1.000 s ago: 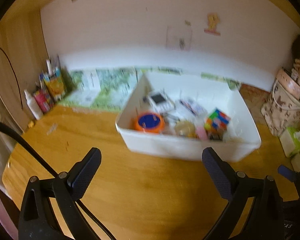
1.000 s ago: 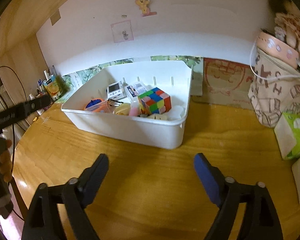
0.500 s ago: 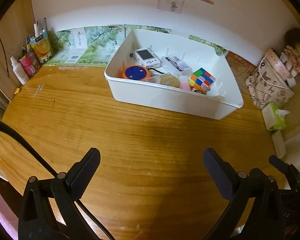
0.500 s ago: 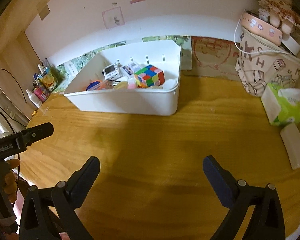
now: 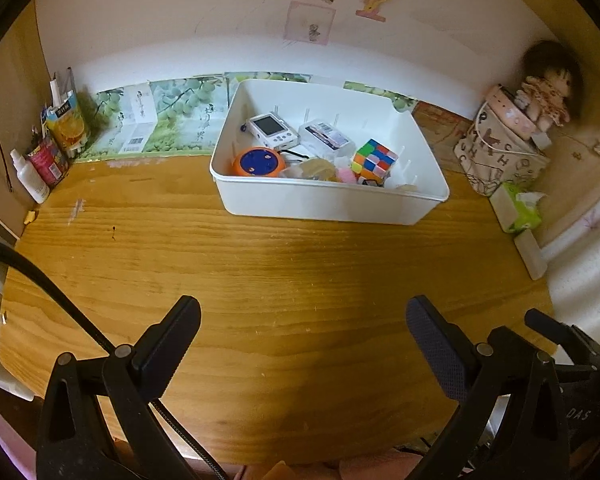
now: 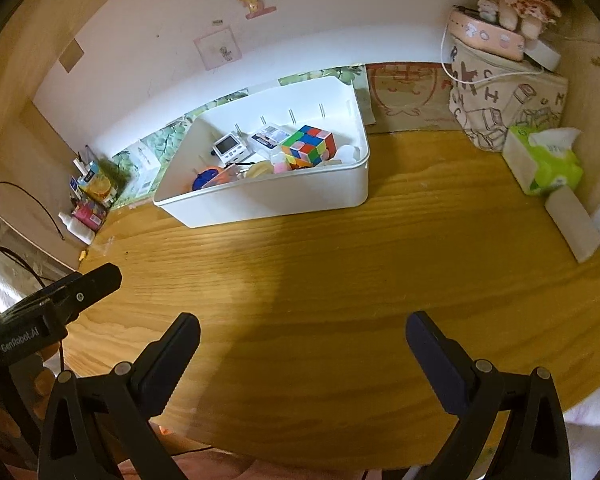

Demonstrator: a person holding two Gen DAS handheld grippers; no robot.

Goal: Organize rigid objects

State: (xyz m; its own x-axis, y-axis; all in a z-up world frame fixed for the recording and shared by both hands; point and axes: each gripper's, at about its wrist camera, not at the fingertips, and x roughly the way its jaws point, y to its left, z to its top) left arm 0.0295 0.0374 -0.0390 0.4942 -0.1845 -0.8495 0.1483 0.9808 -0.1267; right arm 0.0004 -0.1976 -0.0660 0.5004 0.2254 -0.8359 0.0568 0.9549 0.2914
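Observation:
A white bin (image 5: 332, 200) (image 6: 284, 196) stands at the back of the wooden table (image 5: 284, 280). In it lie a colour cube (image 5: 374, 159) (image 6: 309, 146), an orange and blue round thing (image 5: 257, 163), a small white device with a screen (image 5: 271, 130) (image 6: 230, 148), a clear box (image 5: 327, 139) and other small items. My left gripper (image 5: 303, 332) is open and empty above the table's front edge. My right gripper (image 6: 303, 338) is open and empty, also near the front. The left gripper's body (image 6: 56, 304) shows in the right wrist view.
Bottles and cartons (image 5: 48, 144) stand at the back left corner. A patterned bag (image 5: 504, 152) with a doll (image 5: 548, 88) on it, a green tissue pack (image 5: 520, 208) and a white block (image 5: 532, 252) are at the right edge. A black cable (image 5: 60, 300) runs at the left.
Both grippers have pulled back from the bin toward the table's front edge and risen. Both stay open and empty. The bin and its contents have not moved.

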